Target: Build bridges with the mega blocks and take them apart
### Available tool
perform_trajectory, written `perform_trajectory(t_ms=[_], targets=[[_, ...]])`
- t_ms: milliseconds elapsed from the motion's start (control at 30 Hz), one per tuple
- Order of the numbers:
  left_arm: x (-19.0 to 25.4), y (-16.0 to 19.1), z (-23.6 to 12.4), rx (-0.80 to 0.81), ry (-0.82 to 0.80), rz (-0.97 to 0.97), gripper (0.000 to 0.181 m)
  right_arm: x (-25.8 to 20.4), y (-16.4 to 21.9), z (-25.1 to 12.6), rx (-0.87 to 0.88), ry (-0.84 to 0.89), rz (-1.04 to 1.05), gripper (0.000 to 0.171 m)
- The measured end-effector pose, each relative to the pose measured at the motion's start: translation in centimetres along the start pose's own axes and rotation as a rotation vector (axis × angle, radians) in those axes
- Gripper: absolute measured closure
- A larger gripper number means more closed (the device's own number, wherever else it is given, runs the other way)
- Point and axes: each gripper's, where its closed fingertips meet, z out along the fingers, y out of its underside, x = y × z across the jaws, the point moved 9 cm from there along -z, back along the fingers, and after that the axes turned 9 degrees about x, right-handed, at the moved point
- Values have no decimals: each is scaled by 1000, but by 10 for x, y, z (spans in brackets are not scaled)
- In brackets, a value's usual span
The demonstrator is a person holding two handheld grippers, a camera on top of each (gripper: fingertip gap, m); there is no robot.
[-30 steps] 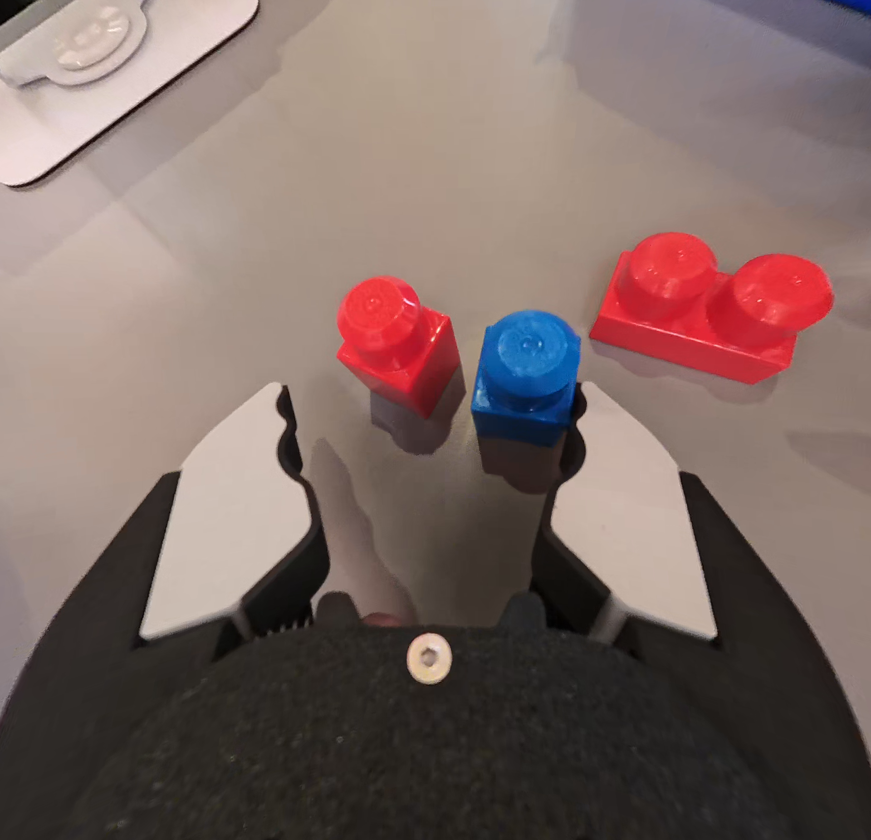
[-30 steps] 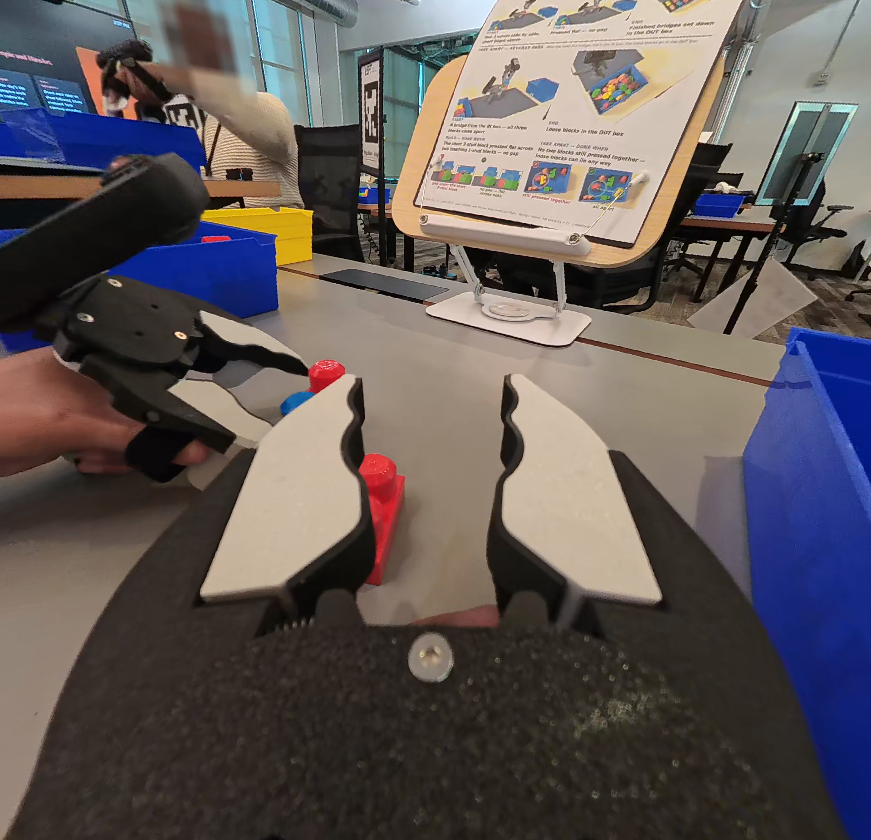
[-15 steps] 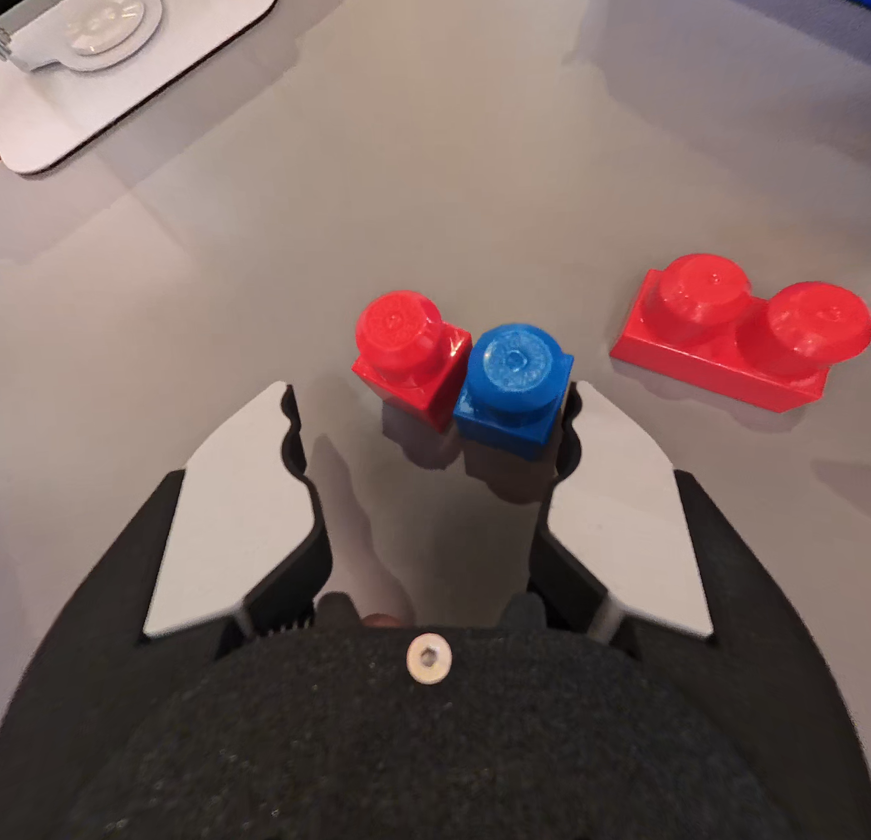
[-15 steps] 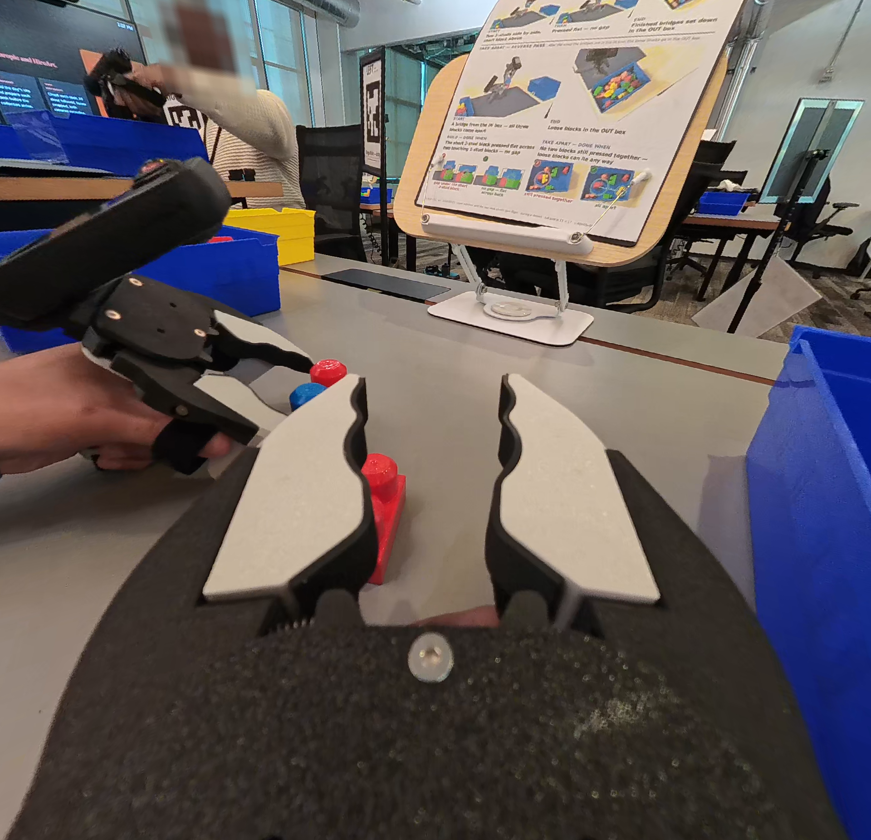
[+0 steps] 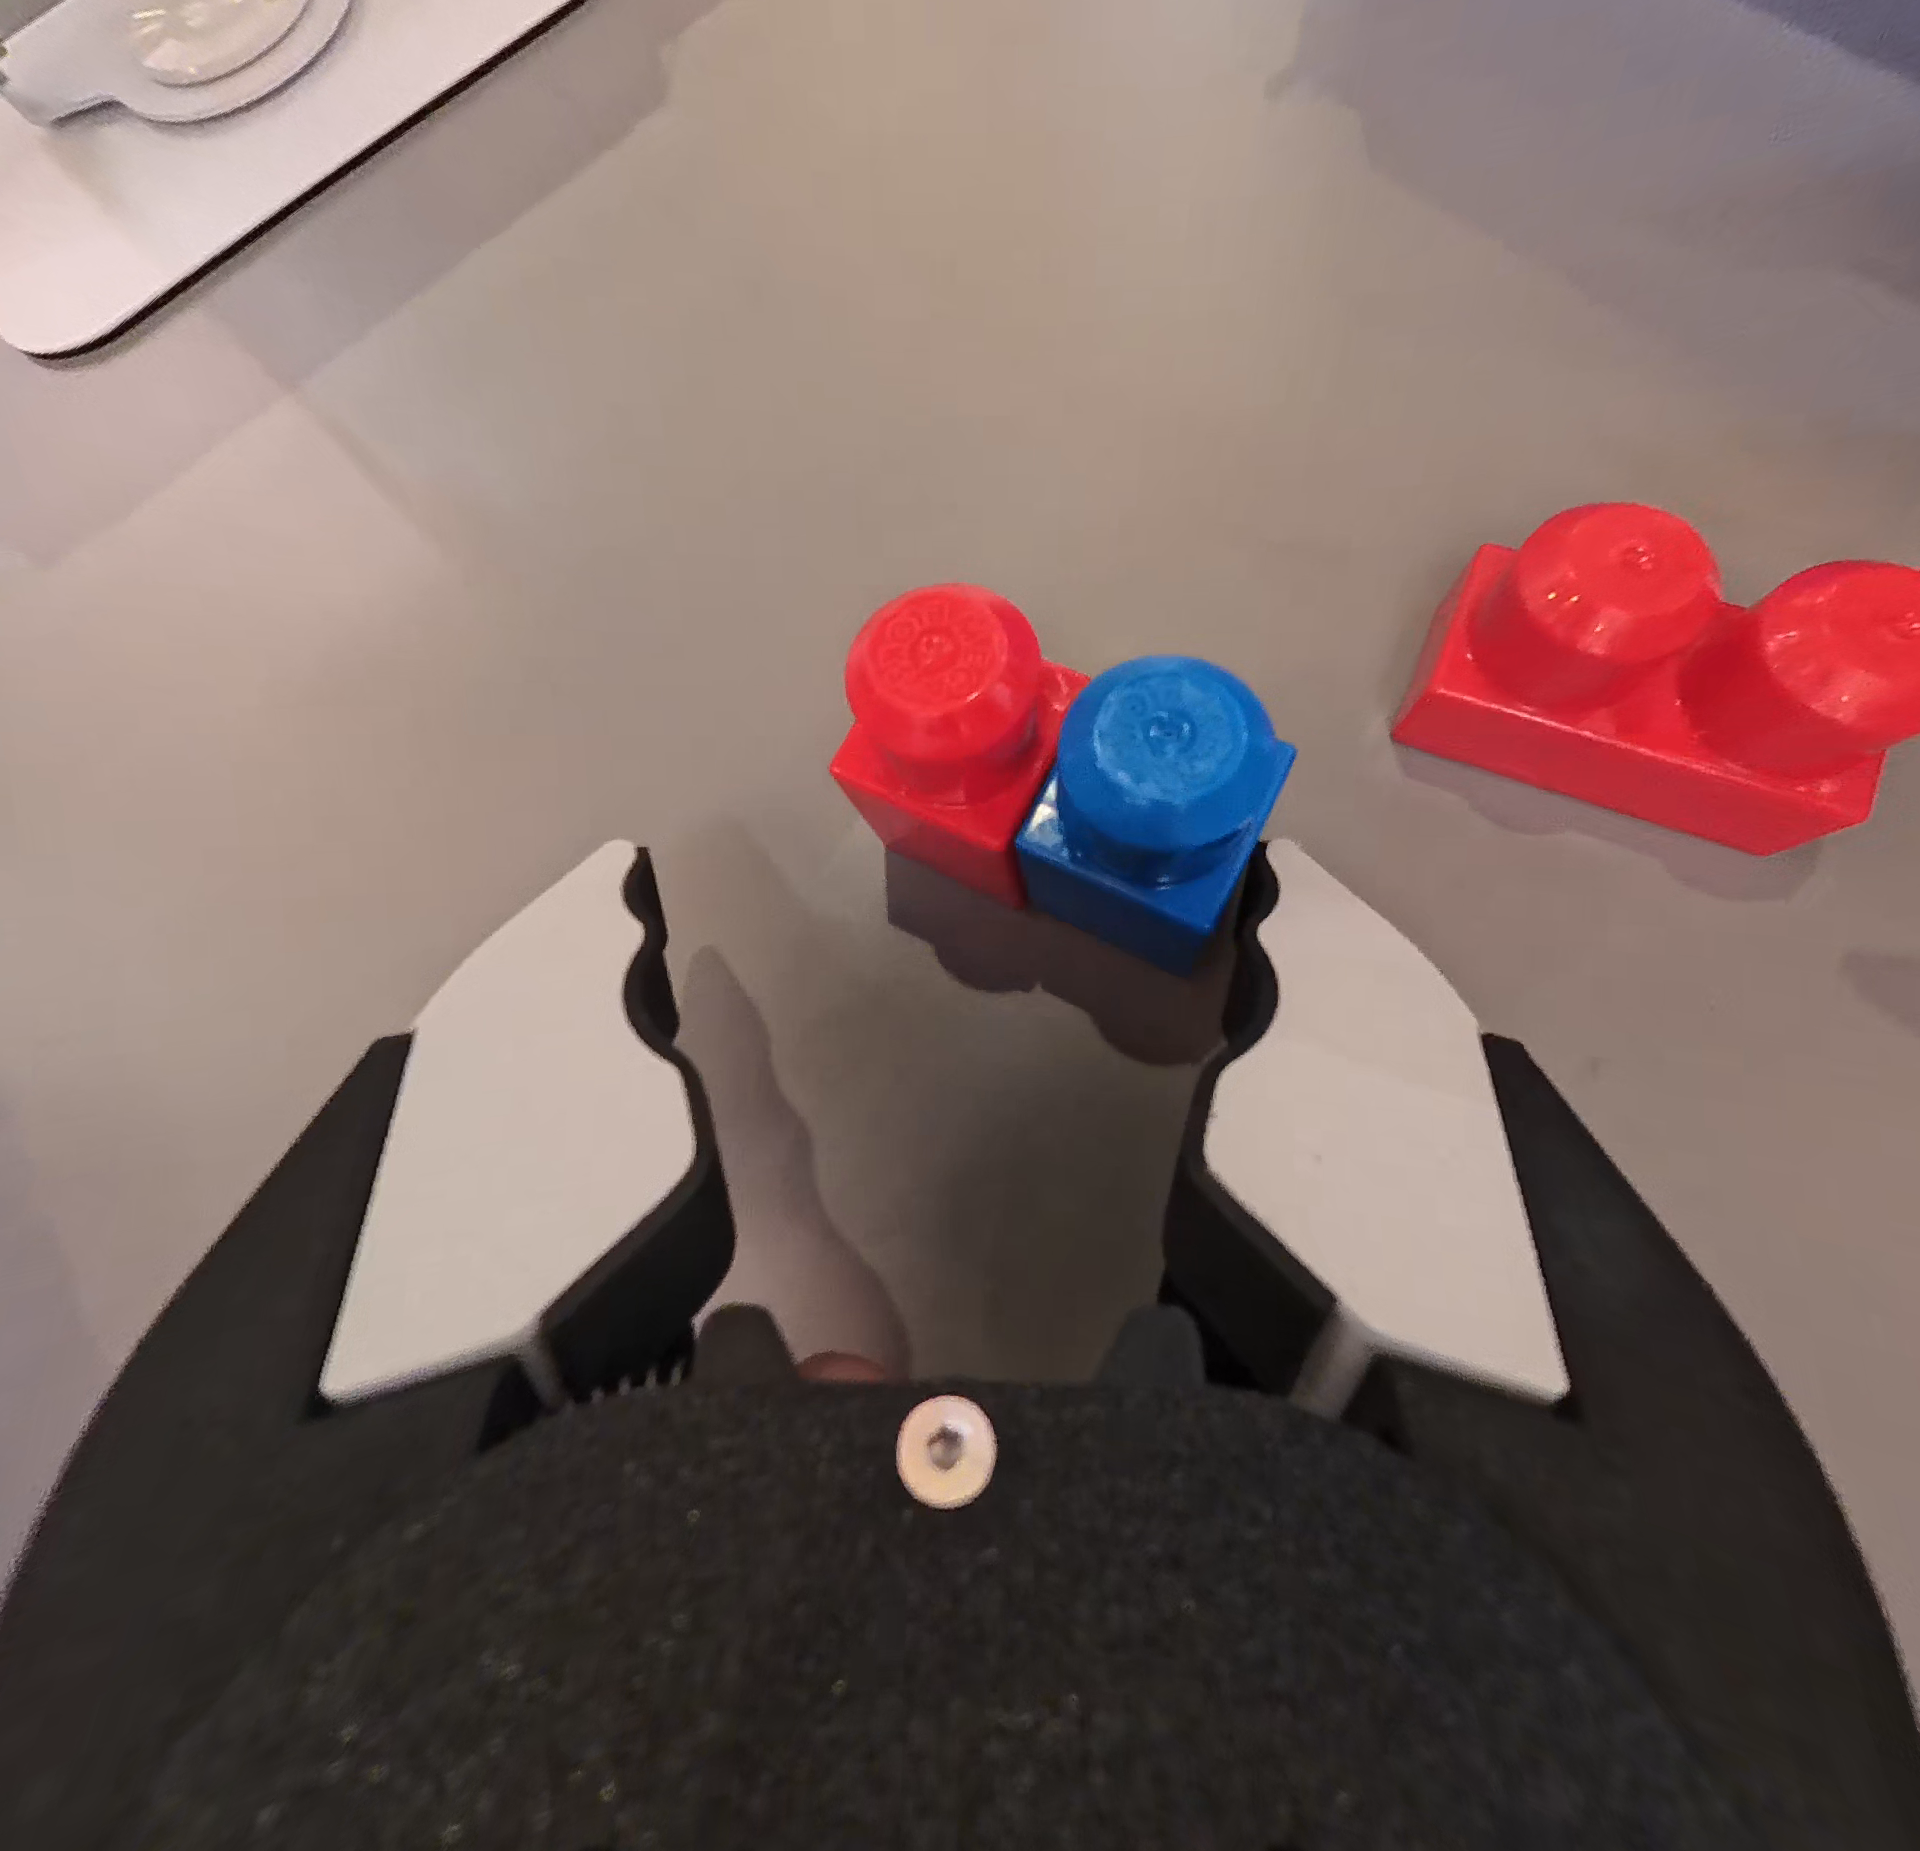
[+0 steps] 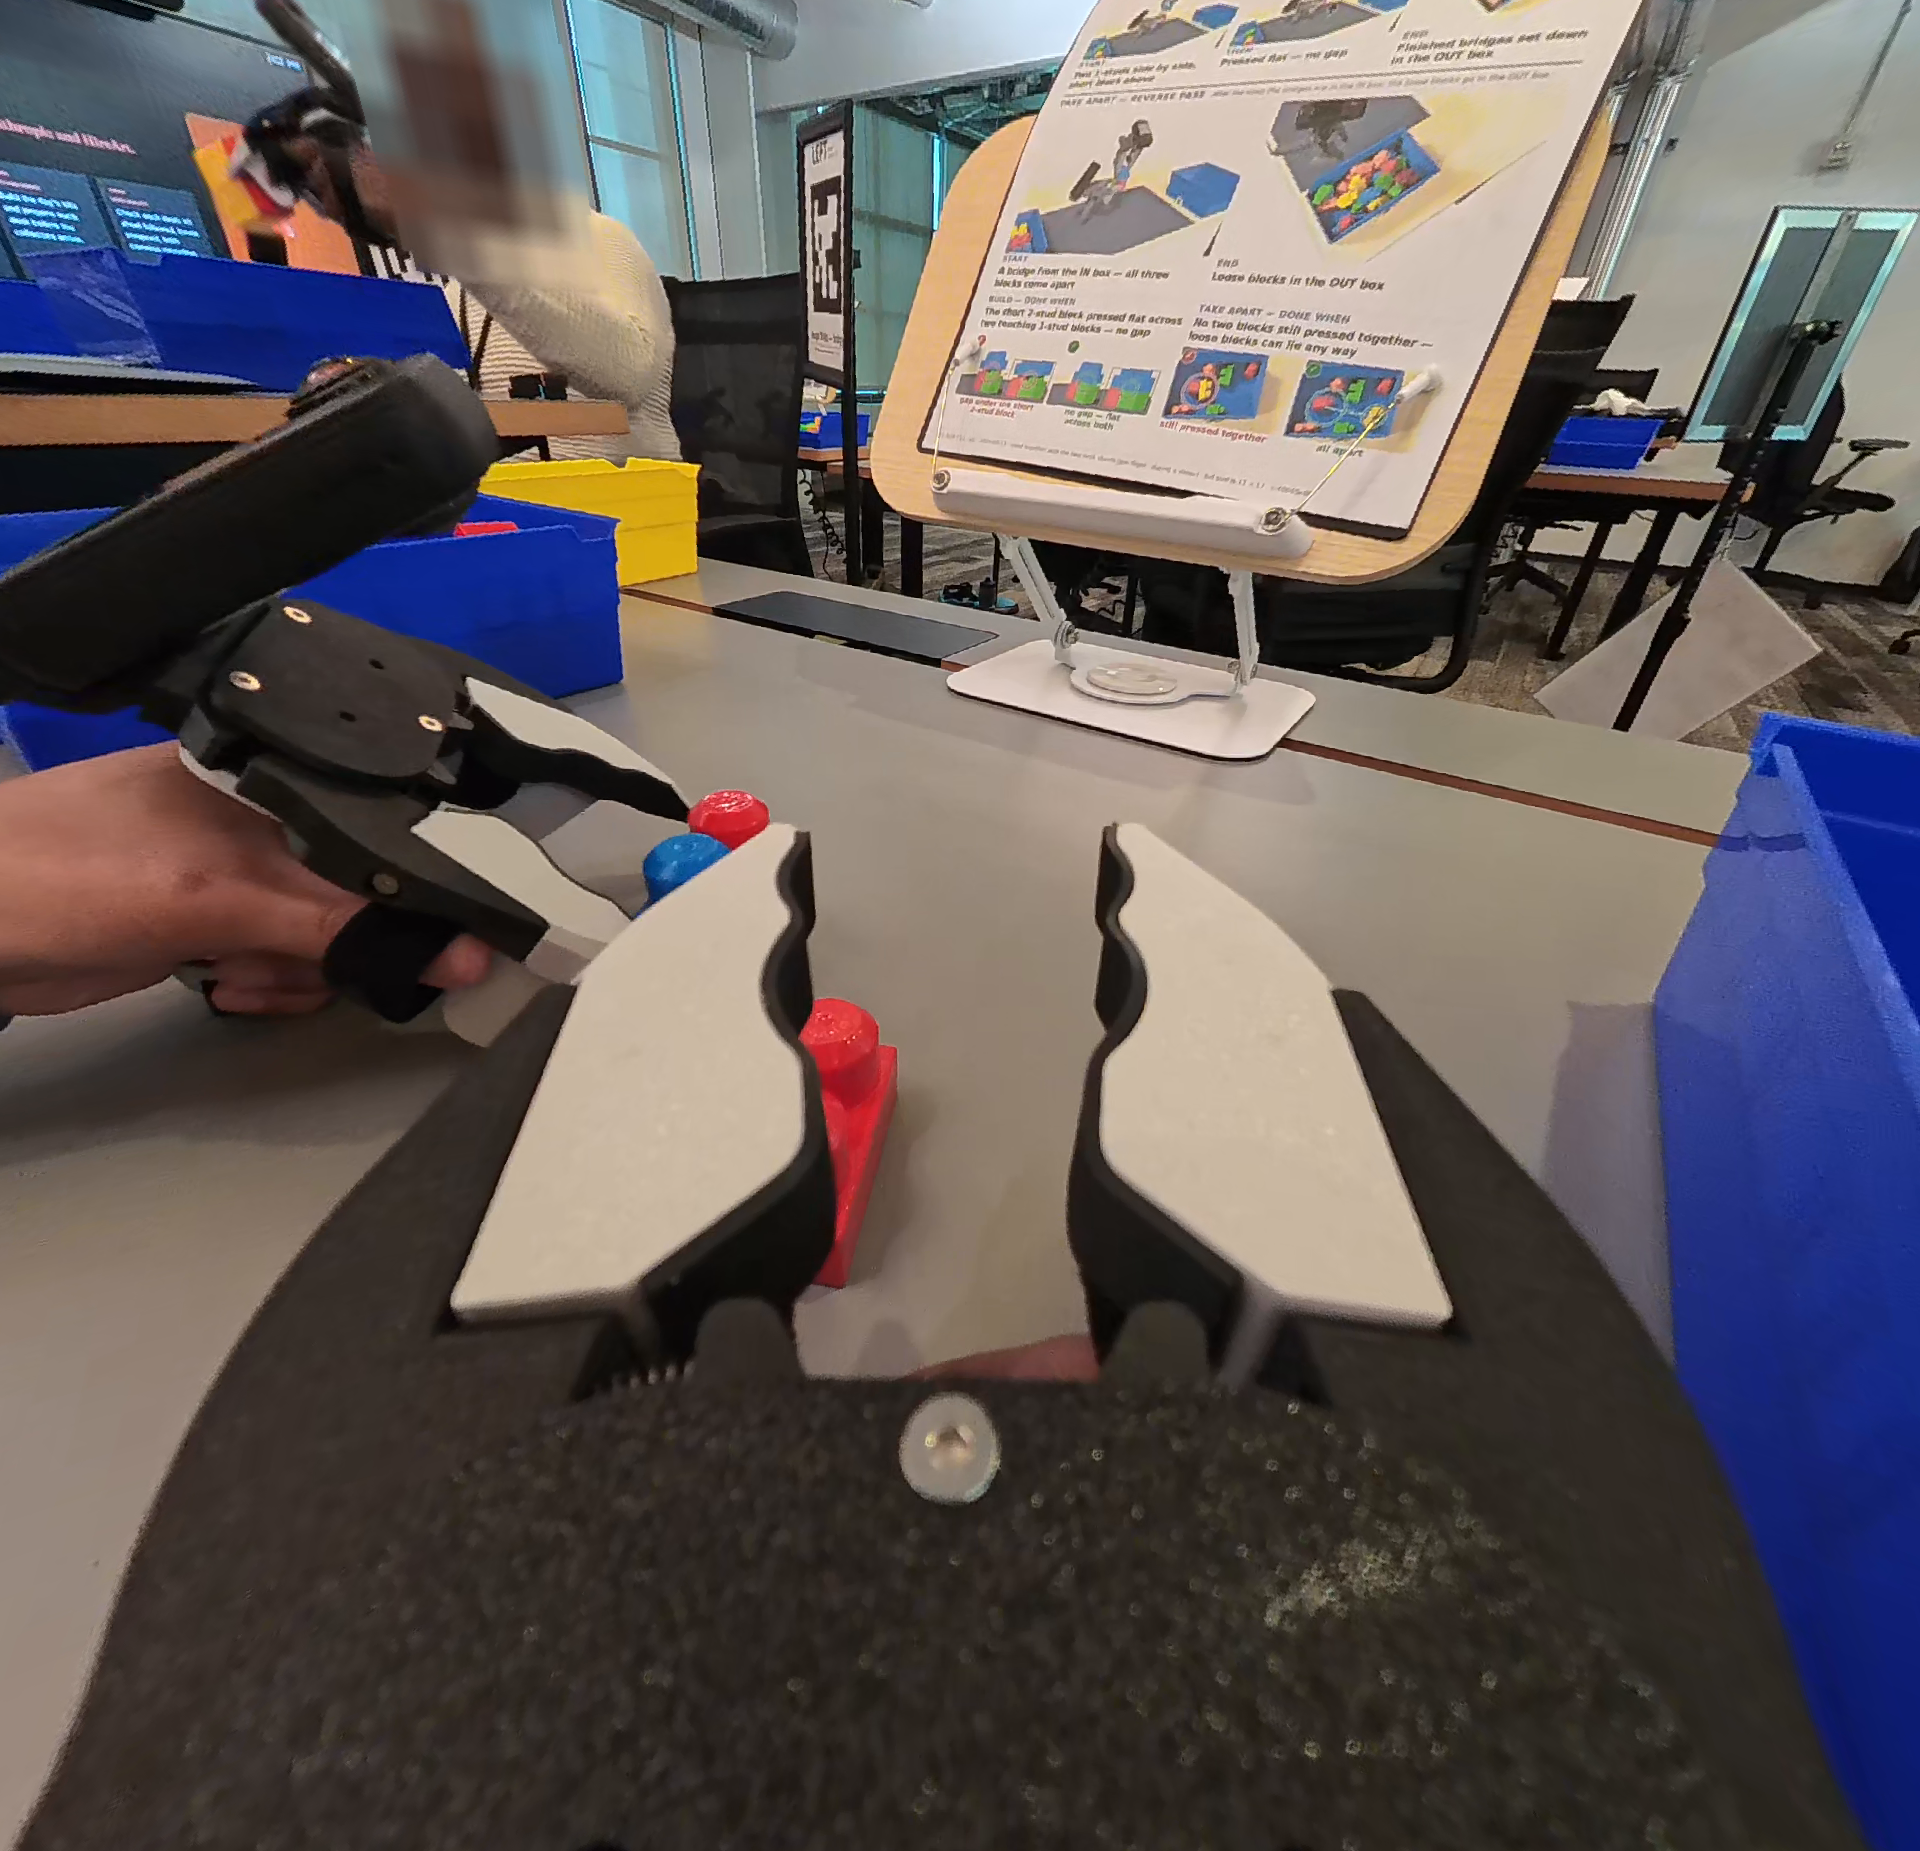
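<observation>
1. Left gripper (image 5: 951, 902): jaws spread wide, gripping nothing; tip of its right finger (image 5: 1262, 892) touches the outer side of the blue one-stud block (image 5: 1158, 814)
2. Blue one-stud block sits on the grey table (image 5: 935, 295), pressed side to side against the red one-stud block (image 5: 945, 736); both upright, studs up
3. Red two-stud block (image 5: 1662, 710) lies flat on the table, off to the right of the pair, apart from them
4. Right gripper (image 6: 951, 892): jaws parted, empty, held above the table; the red two-stud block shows partly behind its left finger (image 6: 675, 1063)
5. Blue bin (image 6: 1808, 1126) at right edge; white stand base (image 6: 1132, 695) with an instruction board at the far side of the table
</observation>
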Motion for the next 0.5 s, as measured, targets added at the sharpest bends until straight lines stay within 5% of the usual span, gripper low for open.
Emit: perform_trajectory(t_ms=[500], targets=[[6,0,-2,17,160,43,79,0,0,0,-2,-4,0,120]])
